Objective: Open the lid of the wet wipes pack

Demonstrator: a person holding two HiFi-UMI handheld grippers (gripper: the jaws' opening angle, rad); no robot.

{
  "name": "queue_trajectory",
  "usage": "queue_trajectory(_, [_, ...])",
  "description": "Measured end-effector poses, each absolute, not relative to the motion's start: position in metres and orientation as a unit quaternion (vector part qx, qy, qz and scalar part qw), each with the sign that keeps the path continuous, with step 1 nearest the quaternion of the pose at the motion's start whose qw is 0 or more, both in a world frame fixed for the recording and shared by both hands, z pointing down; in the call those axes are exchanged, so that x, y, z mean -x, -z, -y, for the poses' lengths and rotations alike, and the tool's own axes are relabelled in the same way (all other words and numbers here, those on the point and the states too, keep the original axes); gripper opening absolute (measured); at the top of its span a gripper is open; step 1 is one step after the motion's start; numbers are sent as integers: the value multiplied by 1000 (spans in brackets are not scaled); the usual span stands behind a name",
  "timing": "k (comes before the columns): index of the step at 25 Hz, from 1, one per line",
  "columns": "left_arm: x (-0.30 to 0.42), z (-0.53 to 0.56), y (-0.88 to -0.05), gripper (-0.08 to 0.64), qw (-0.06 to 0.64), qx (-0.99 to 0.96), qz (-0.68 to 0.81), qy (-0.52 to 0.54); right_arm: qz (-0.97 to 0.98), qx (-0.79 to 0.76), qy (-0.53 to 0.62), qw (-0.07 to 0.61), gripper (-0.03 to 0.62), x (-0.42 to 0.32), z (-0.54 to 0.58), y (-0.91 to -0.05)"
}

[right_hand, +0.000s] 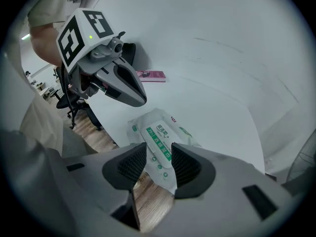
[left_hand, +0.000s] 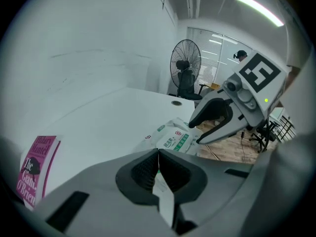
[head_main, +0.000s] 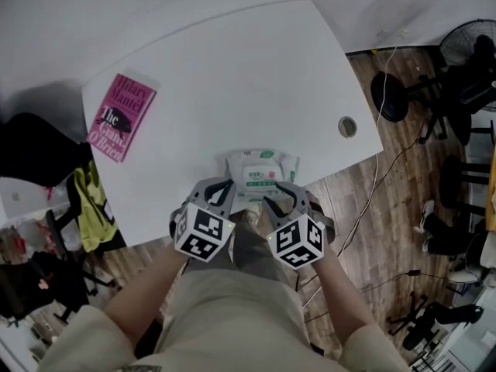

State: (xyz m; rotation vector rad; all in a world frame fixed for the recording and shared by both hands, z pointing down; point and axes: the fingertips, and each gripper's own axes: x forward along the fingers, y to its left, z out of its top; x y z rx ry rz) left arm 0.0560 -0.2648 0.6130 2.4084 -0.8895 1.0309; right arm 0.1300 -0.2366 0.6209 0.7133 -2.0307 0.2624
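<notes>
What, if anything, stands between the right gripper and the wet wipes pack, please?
Nothing visible does. The right gripper, jaws apart, points straight at the wet wipes pack at the table edge. The left gripper, jaws together, sits at the pack's other side, and the pink book lies well aside.

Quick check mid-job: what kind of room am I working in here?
Most likely an office: a white desk with a cable hole, a swivel office chair and a pedestal fan on wood flooring.

Wipes pack (right_hand: 159,131) beyond parted right gripper (right_hand: 158,156)
</notes>
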Motion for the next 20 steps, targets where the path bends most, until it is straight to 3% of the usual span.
queue_trajectory(15, [-54, 260, -660, 22, 197, -844, 312, -389, 805, -241, 36, 541, 163, -117, 238, -653])
queue_trajectory(20, [-54, 260, -665, 22, 201, -843, 314, -388, 786, -220, 110, 567, 132, -114, 237, -655])
